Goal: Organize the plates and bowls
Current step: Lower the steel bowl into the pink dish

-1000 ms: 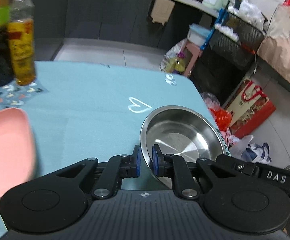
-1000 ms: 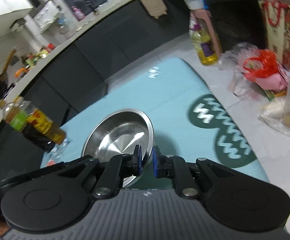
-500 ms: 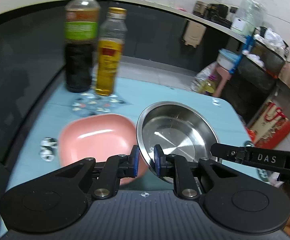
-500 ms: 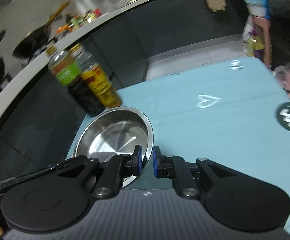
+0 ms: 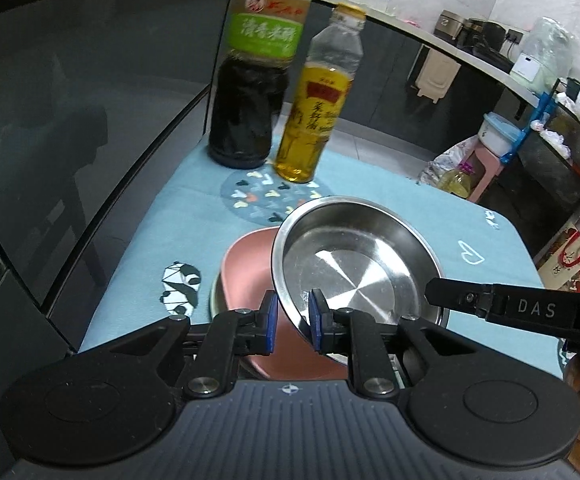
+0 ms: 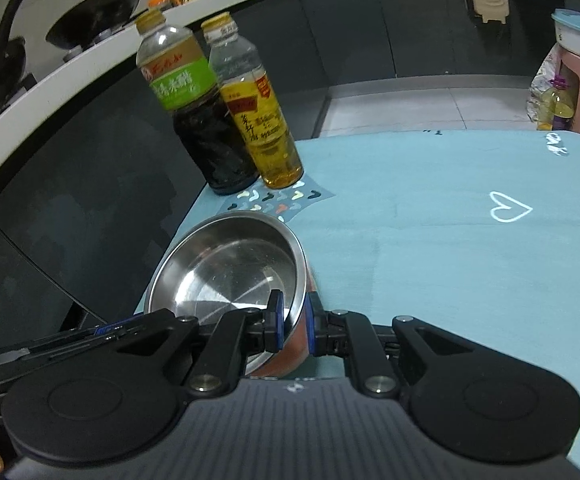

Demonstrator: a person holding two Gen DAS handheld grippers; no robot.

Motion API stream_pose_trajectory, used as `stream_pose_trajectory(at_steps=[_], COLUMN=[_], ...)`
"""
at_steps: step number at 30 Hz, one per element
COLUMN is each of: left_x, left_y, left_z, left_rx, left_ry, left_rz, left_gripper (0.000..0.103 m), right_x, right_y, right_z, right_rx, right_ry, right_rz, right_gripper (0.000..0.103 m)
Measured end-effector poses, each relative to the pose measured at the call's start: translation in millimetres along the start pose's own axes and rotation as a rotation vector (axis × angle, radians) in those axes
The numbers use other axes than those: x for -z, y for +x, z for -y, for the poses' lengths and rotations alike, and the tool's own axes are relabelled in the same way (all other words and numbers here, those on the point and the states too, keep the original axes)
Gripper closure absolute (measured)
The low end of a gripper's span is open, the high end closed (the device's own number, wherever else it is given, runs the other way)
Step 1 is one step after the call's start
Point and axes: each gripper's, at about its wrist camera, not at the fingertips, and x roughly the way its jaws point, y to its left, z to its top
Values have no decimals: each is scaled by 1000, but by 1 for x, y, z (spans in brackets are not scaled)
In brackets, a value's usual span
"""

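Left wrist | steel bowl (image 5: 354,264): shiny, round, tilted over pink plate (image 5: 246,264) | both grippers (image 5: 292,322) (image 6: 291,322) clamped on rim

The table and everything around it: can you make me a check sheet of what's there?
Surface: light blue mat, printed heart and panda.
Job's things: steel bowl over pink plate.
Clutter: dark sauce bottle, yellow oil bottle, upright, side by side.
Grippers: left gripper and right gripper each pinch the bowl's rim, on opposite sides.
Cables: nothing seen.
Surroundings: dark cabinets, wok on the counter, bags on the floor.
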Motion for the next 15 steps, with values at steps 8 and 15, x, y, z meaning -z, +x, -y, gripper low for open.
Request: stream_pose_trajectory(at_steps=[8,15], left_x=[3,5], left_y=[16,20], left_z=[-15,-15], left_rx=[-15,-26], left_ry=[-22,-6], left_rz=[-36,-30], left_gripper=[87,87], right_x=[-3,-3], right_y=[19,32], right_z=[-6,-4], right_rx=[0,-2], right_ry=[-24,-26], right_rz=[-40,-67], right_gripper=[103,103])
